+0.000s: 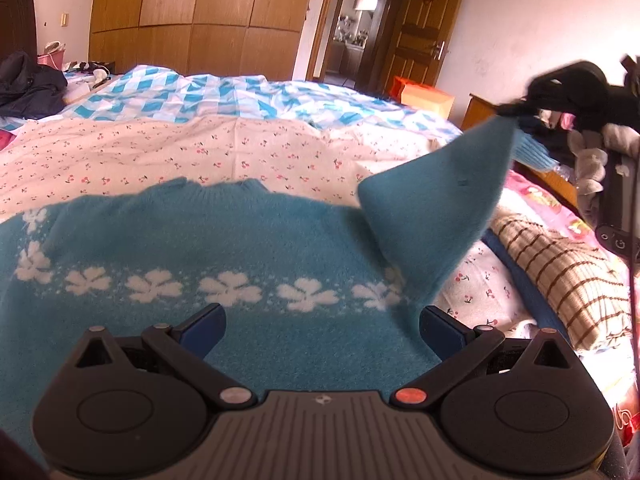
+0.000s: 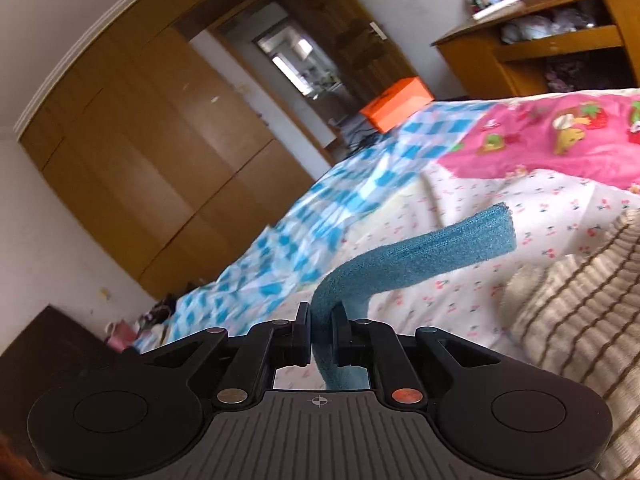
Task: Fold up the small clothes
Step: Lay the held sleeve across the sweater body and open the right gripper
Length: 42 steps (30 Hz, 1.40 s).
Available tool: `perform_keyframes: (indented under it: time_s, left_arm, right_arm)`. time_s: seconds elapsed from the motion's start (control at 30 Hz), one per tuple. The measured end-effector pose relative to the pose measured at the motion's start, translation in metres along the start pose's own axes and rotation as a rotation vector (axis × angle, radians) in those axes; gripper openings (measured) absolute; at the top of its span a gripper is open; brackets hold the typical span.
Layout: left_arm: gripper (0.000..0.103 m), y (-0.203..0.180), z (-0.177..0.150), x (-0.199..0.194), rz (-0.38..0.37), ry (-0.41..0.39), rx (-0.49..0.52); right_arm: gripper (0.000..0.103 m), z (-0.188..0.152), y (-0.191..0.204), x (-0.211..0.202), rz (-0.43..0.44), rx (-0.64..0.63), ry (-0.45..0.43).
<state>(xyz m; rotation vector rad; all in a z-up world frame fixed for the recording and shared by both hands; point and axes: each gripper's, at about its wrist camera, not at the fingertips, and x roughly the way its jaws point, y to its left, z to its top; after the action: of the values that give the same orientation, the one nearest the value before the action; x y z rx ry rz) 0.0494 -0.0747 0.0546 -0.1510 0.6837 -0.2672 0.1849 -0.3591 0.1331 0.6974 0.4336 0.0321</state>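
A small teal knit sweater (image 1: 224, 240) with a row of white flowers lies flat on the bed. My left gripper (image 1: 320, 324) is open and empty, low over the sweater's lower body. My right gripper (image 2: 321, 320) is shut on the teal sleeve (image 2: 420, 256), whose ribbed cuff sticks out past the fingers. In the left wrist view the sleeve (image 1: 436, 204) is lifted up and to the right, held by the right gripper (image 1: 516, 110) above the bed.
The bed has a cherry-print sheet (image 1: 180, 152) and a blue checked quilt (image 1: 224, 94) behind. A beige striped garment (image 1: 560, 260) lies to the right of the sweater. A pink cartoon cover (image 2: 560, 136), an orange box (image 2: 396, 108) and a wooden shelf (image 2: 540, 40) stand beyond.
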Motion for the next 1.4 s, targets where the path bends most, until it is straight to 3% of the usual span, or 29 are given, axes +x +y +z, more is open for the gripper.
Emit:
perform_keyframes:
  time_s: [0.23, 0.4, 0.57, 0.8, 1.03, 1.2, 1.4]
  left_arm:
    - [0.103, 0.040, -0.014, -0.038, 0.103, -0.058, -0.021]
    - [0.103, 0.075, -0.028, -0.054, 0.202, -0.079, -0.055]
    - [0.103, 0.098, -0.039, -0.061, 0.276, -0.090, -0.092]
    - [0.103, 0.116, -0.040, -0.061, 0.236, -0.110, -0.174]
    - [0.103, 0.119, -0.043, -0.066, 0.223, -0.126, -0.203]
    - [0.103, 0.122, -0.044, -0.066, 0.219, -0.130, -0.221]
    - [0.103, 0.122, -0.044, -0.065, 0.223, -0.123, -0.221]
  right_arm:
    - [0.010, -0.083, 0.102, 0.061, 0.165, -0.127, 0.235]
    - [0.010, -0.162, 0.157, 0.103, 0.140, -0.324, 0.364]
    - [0.010, -0.217, 0.175, 0.117, 0.110, -0.502, 0.452]
    - [0.014, -0.251, 0.187, 0.123, 0.110, -0.701, 0.540]
    - [0.017, -0.276, 0.200, 0.108, 0.169, -0.921, 0.519]
    - [0.019, -0.286, 0.198, 0.104, 0.241, -0.975, 0.583]
    - [0.027, -0.284, 0.190, 0.100, 0.319, -0.937, 0.661]
